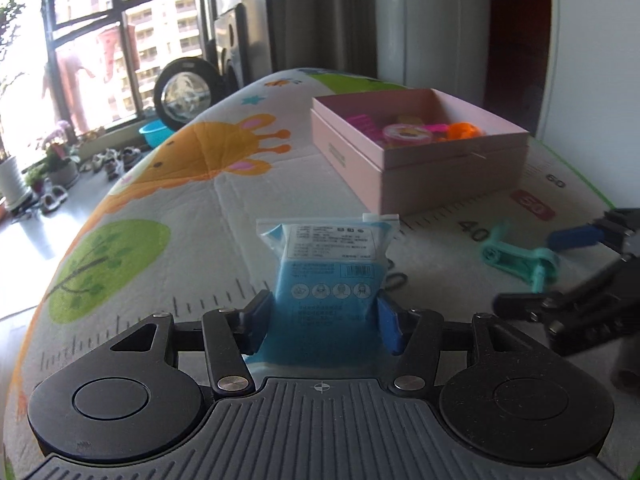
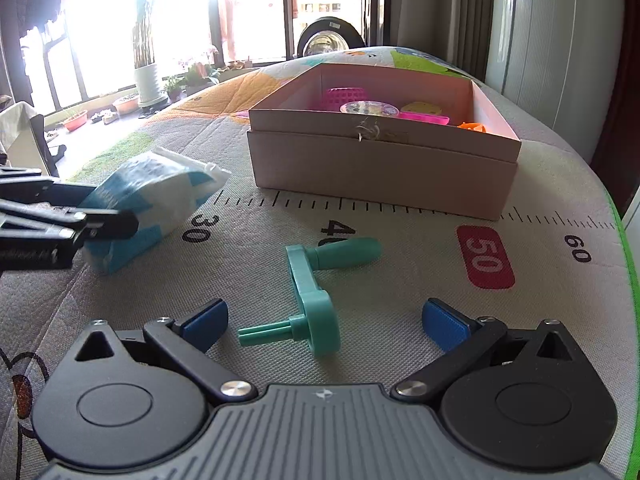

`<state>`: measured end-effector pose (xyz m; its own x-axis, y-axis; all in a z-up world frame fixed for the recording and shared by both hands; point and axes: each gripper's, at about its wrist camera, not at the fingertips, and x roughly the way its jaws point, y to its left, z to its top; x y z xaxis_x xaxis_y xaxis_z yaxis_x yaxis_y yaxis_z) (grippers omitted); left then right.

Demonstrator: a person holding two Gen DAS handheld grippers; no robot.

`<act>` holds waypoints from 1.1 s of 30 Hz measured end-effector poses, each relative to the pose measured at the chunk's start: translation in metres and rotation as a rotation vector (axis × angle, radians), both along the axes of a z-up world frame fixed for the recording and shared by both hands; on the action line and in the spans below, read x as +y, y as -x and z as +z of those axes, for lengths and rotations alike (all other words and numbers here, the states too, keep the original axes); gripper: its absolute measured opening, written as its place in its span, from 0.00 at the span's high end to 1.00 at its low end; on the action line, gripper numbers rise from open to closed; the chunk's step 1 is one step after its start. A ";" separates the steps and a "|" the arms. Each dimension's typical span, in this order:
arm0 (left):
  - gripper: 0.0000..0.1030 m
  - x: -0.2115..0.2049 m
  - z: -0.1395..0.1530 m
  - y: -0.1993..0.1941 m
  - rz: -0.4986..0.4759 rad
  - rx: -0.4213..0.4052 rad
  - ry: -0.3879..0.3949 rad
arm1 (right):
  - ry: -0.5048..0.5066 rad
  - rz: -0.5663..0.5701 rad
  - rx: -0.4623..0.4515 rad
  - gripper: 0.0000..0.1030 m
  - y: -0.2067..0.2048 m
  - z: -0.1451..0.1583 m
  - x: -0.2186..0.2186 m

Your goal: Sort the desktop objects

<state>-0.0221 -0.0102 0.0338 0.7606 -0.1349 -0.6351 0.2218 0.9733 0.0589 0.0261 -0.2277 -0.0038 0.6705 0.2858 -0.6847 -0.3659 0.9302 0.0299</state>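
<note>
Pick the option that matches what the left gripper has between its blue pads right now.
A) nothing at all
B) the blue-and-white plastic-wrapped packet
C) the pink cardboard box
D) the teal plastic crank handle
B: in the left wrist view the left gripper has its blue pads pressed against both sides of the blue-and-white plastic-wrapped packet, while the teal plastic crank handle lies on the mat between the open right gripper fingers.

Printed ruler on mat (image 2: 360,216) reading 30, 40, 60, 50 on red patch (image 2: 485,257), packet (image 1: 330,276) print illegible
</note>
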 end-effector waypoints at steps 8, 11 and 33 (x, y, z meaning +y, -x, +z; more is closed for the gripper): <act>0.15 -0.003 -0.014 0.008 0.047 0.011 0.011 | 0.011 0.010 0.014 0.00 -0.001 0.001 0.001; 0.06 0.002 -0.019 0.003 0.077 0.017 0.029 | 0.017 0.028 0.027 0.00 -0.002 0.002 0.000; 0.00 0.004 -0.027 -0.003 0.084 0.056 0.043 | -0.110 -0.181 -0.138 0.00 -0.060 0.077 -0.069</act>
